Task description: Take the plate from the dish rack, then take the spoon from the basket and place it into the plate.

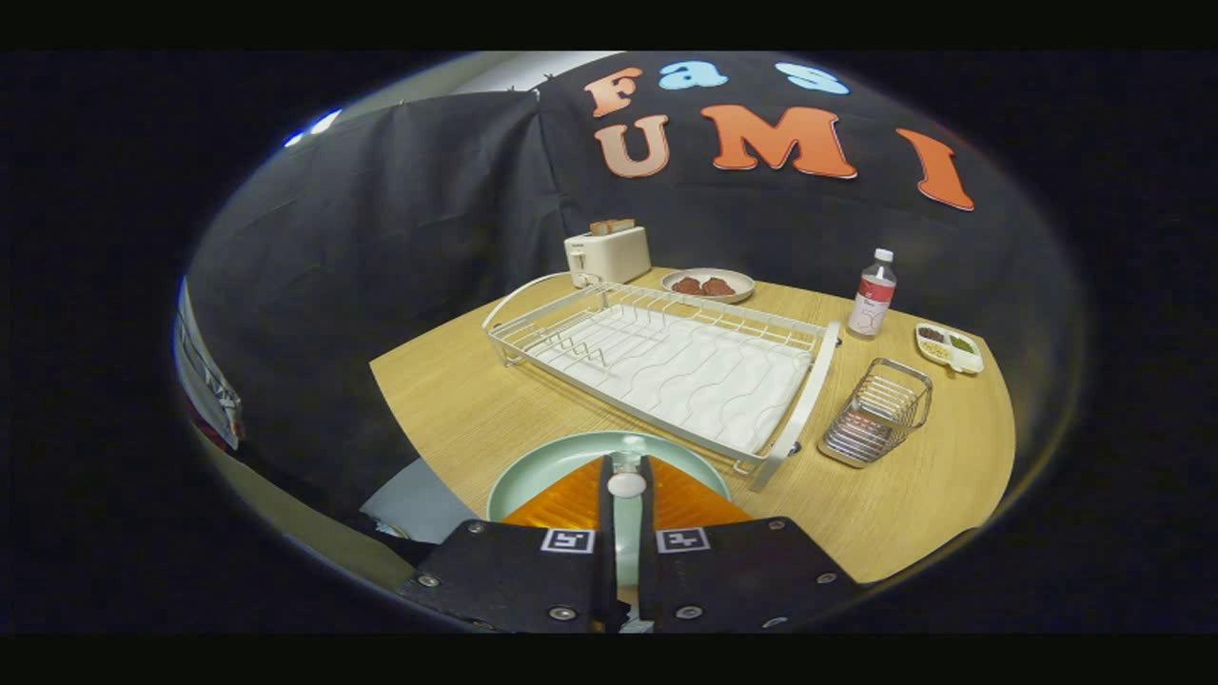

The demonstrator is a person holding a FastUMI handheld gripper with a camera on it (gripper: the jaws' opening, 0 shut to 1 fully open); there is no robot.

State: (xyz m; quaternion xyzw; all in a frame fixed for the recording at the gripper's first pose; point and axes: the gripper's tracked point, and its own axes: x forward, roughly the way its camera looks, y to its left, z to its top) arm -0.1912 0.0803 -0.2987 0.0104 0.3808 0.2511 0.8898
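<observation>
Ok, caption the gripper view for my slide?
Gripper shut on spoon above green plate, empty dish rack beyond.

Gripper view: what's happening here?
A handheld gripper is over the green plate on the wooden table, fingers nearly closed on a small white spoon. The plate sits in front of the dish rack, which holds nothing. The wire basket stands beside the rack.

Black gripper [626, 476] body, silver screws, two square markers (black-and-white), narrow-set fingers [603, 485]
</observation>
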